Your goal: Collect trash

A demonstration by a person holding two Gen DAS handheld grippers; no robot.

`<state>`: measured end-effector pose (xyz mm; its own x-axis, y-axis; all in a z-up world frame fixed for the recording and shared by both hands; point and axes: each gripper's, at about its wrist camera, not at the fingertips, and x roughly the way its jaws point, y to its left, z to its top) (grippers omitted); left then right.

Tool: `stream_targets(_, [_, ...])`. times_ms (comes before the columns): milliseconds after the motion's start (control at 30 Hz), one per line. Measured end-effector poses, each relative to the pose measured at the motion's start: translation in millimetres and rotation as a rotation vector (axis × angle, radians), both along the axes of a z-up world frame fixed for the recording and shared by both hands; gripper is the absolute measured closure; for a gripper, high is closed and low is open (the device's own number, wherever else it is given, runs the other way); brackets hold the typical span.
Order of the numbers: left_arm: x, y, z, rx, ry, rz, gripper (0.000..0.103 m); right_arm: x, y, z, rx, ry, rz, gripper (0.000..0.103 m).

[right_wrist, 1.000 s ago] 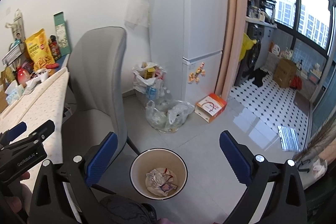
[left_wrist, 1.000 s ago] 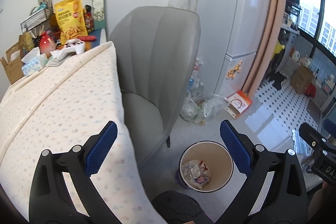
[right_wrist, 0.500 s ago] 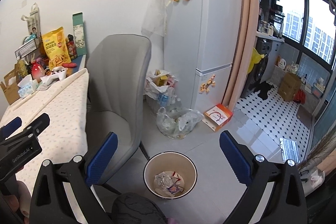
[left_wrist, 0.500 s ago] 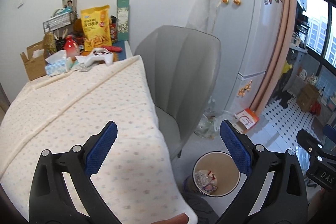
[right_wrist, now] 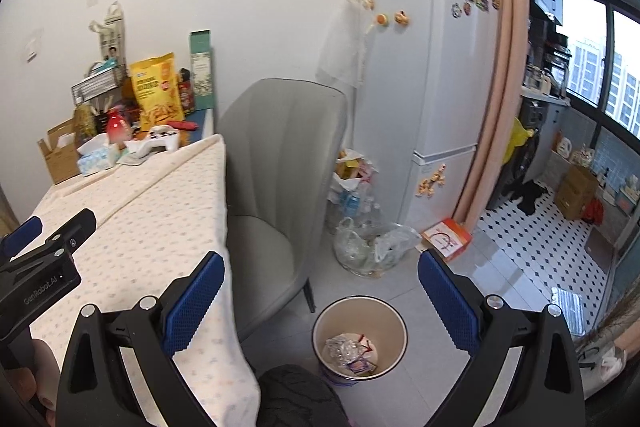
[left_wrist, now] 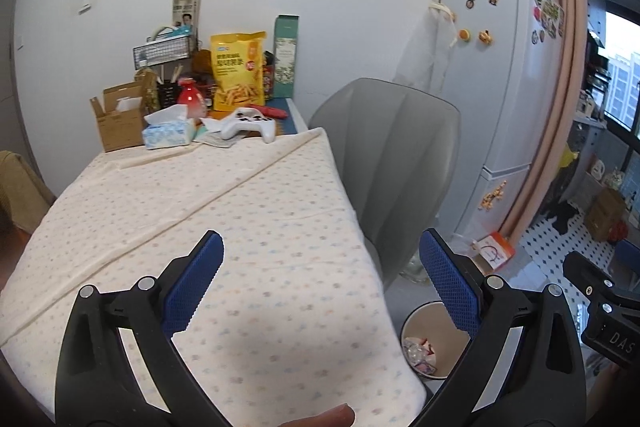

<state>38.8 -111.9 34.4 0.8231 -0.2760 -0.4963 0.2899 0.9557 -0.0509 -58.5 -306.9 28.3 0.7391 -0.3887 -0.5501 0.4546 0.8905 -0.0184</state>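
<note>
A round cream trash bin (right_wrist: 359, 337) stands on the floor beside the table, with crumpled wrappers (right_wrist: 350, 351) in its bottom; it also shows in the left wrist view (left_wrist: 430, 347). My left gripper (left_wrist: 322, 267) is open and empty, held above the near end of the cloth-covered table (left_wrist: 192, 227). My right gripper (right_wrist: 320, 283) is open and empty, held above the bin and the table's right edge. The left gripper's body shows at the left of the right wrist view (right_wrist: 44, 267).
A grey chair (right_wrist: 276, 195) stands against the table's right side. At the table's far end are a tissue box (left_wrist: 168, 135), a white game controller (left_wrist: 250, 123), a yellow snack bag (left_wrist: 238, 77) and a cardboard box (left_wrist: 118, 121). Plastic bags (right_wrist: 368, 243) lie by the fridge (right_wrist: 432, 75).
Both grippers have tilted up and drawn back from the bin. The left view has swung left onto the table. Both stay open and empty.
</note>
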Motion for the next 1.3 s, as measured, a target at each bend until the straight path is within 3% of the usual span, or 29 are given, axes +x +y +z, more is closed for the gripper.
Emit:
stream_targets(467, [-17.2, 47.3, 13.9, -0.021, -0.036, 0.077, 0.006, -1.5, 41.6, 13.9, -0.035, -0.025, 0.057, 0.008])
stream_targets(1300, [-22.5, 55.7, 5.1, -0.027, -0.03, 0.112, 0.006, -8.1, 42.1, 4.9, -0.055, -0.021, 0.064, 0.008])
